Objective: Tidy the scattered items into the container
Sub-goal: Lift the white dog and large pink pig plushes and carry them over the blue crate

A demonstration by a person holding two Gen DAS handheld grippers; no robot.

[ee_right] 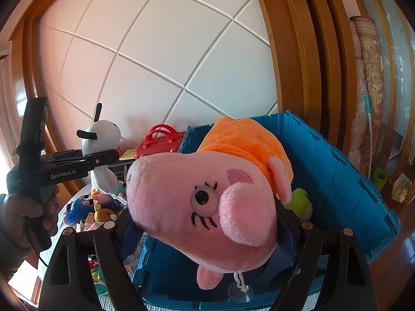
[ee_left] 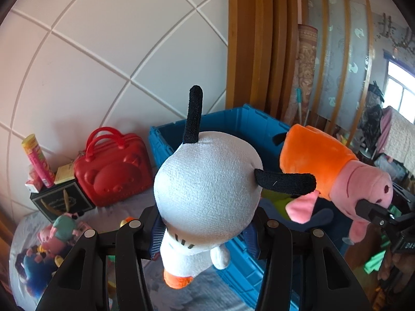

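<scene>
My left gripper [ee_left: 205, 233] is shut on a white plush dog [ee_left: 207, 189] with black ears, held up in the air left of the blue crate [ee_left: 233, 121]. My right gripper [ee_right: 205, 229] is shut on a pink pig plush [ee_right: 205, 202] in an orange dress, held over the blue crate [ee_right: 337, 171]. The pig [ee_left: 337, 173] also shows at the right of the left wrist view. The white dog [ee_right: 101, 140] and the left gripper [ee_right: 103, 160] show at the left of the right wrist view. A green plush [ee_right: 301, 202] lies inside the crate.
A red bear-face case [ee_left: 114, 168], a black box [ee_left: 59, 202] and a pink tube [ee_left: 36, 160] stand by the wall left of the crate. Several small plush toys [ee_left: 59, 233] lie scattered on the grey surface. Wooden door frames [ee_left: 254, 39] rise behind the crate.
</scene>
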